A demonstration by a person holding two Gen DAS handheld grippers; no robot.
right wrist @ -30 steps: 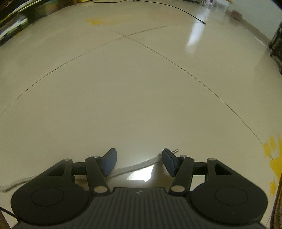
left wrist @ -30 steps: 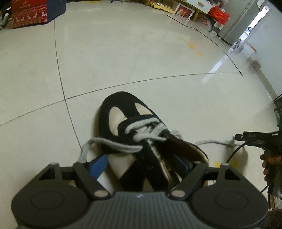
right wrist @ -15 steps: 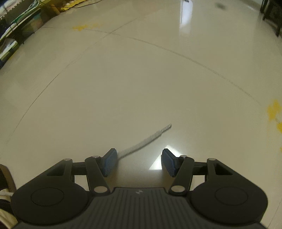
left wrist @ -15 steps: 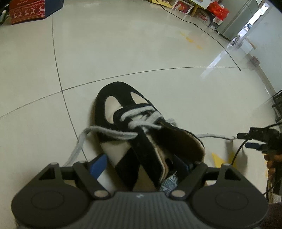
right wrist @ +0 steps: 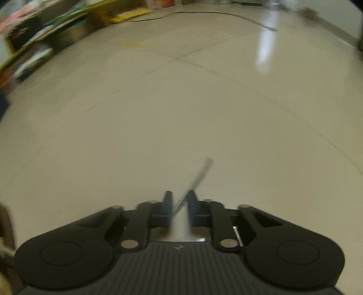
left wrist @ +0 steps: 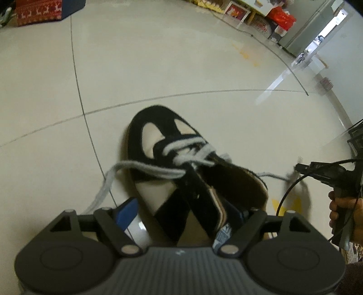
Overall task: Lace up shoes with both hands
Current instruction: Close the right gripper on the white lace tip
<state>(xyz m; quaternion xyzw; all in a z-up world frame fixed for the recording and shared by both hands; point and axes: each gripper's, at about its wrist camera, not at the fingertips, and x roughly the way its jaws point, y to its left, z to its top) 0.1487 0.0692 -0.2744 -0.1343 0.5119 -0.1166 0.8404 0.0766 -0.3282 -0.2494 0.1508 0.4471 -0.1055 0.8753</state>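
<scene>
A black and cream shoe lies on the tiled floor, toe pointing away, with a white lace crossed over its front. My left gripper straddles the shoe's rear. Its blue left pad is beside the sole and the right finger sits in the shoe's opening. Its jaws are closing slightly, and no firm squeeze shows. One loose lace end trails left. The other lace end runs right to my right gripper. In the right wrist view the right gripper is closing, its jaws nearly together on the blurred lace.
A person's hand holds the right gripper's handle. A red patterned box stands at the far left, and boxes and a red bag at the back right. A black cable crosses the floor. Blurred shelves are at the upper left.
My right gripper went from open around the lace end to nearly closed on it, and its view swung. The shoe shifted a little between the left fingers. The left gripper stayed put.
</scene>
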